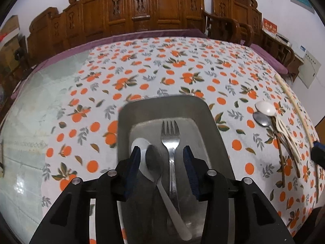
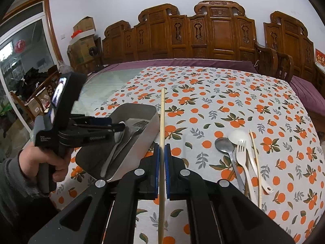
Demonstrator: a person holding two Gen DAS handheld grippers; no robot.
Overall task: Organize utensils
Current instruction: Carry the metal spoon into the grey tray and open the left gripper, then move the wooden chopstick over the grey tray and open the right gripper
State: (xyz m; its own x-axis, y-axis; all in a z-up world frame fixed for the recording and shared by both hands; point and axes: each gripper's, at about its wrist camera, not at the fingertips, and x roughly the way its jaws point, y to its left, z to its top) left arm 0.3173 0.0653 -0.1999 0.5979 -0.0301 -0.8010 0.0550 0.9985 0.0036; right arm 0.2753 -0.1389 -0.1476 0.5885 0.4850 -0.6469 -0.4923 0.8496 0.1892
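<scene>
— Left gripper first: what's it doing?

— Its jaws stand parted over the metal tray, pressing on nothing. Between the blue pads, down in the tray, lie a white spoon, a dark metal spoon and a steel fork. From the right wrist view you see that gripper from the side, tips over the tray, a hand in a grey sleeve round its handle.

— And the right gripper?

— Clenched on a pale chopstick, which runs between its pads and points up across the orange-print cloth, just right of the tray.

— Where's the rest of the cutlery?

— Further right on the surface: a loose bunch — a metal spoon, a white spoon, a white fork and a second chopstick — overlapping one another, well apart from the tray.

— Anything only one view gives?

— The left wrist view alone looks straight down into the tray and also catches brown sticks under that bunch; I can't tell what they are. Only the right wrist view shows the hand, a window and stacked boxes. Both show the carved wooden bench behind.
</scene>
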